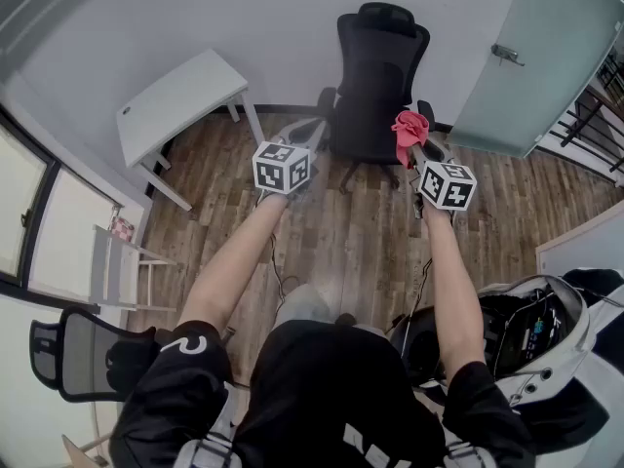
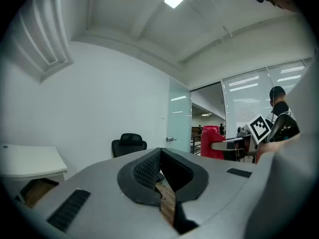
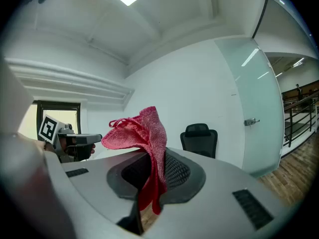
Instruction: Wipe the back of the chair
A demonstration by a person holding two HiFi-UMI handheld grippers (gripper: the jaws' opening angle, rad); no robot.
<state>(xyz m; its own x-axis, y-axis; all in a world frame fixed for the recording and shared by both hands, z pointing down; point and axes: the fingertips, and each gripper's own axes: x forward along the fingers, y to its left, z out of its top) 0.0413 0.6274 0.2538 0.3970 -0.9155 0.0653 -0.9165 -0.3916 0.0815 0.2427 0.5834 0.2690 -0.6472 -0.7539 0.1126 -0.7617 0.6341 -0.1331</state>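
Right claw (image 3: 154,157) clamped on red cloth (image 3: 141,128), which bunches up above the jaws. Left claw (image 2: 159,153) closed, tips together, nothing between them. Black chair (image 1: 376,76) stands at the far wall on the wood floor (image 1: 351,237), well apart from both claws.

in the head view, the black high-backed office chair (image 1: 378,76) has its arms and wheeled base partly hidden behind the left gripper (image 1: 302,133) and right gripper (image 1: 409,142). the red knitted cloth (image 3: 144,133) has its lower end hidden between the right gripper's closed jaws. far figures (image 2: 221,129) beside the frosted glass door (image 2: 179,116) are too small to tell.
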